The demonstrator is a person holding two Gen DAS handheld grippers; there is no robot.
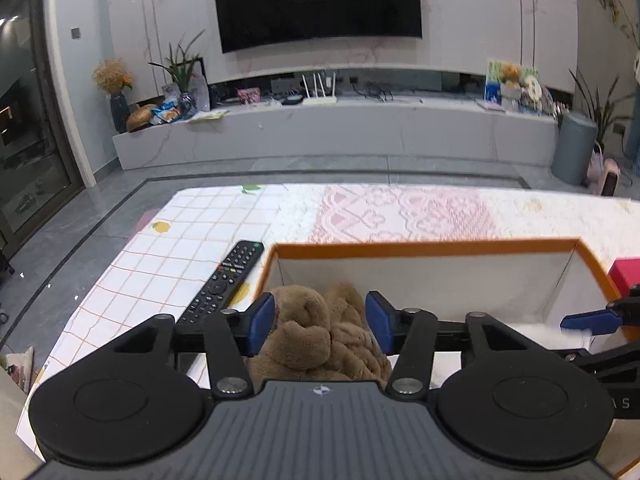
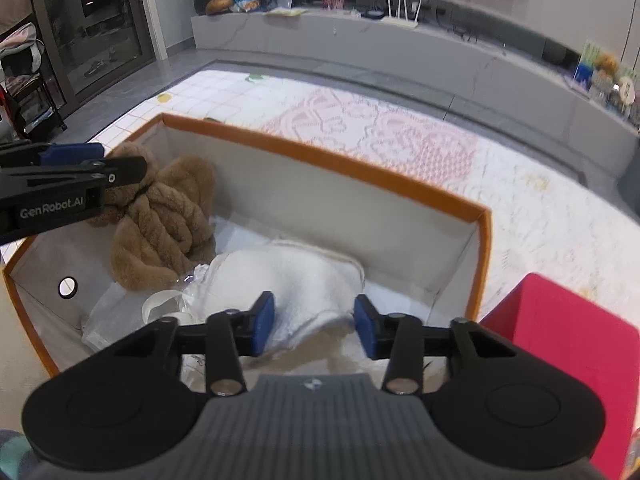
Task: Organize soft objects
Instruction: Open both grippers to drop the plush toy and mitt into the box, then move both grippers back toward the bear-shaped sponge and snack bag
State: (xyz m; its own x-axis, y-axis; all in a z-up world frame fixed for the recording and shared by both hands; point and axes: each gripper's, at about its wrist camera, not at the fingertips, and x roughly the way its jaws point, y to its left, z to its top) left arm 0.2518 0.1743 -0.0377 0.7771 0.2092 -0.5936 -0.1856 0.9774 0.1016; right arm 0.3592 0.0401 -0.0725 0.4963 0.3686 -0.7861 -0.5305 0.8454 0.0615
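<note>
Living-room table [image 1: 192, 240] | brown plush [image 2: 160, 224] and white towel [image 2: 296, 280] lie in my orange-rimmed box [image 2: 320, 156] | left gripper [image 1: 320, 322], right gripper [image 2: 314, 326] jaws parted, gripping nothing | more items: cannot tell

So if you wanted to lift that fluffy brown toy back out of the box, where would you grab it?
Probably from straight above, across the raised middle of the brown plush toy. It slumps in the corner of the orange-rimmed box, so the walls block a sideways approach, and the bulky, ribbed middle gives soft pile to pinch.
</note>
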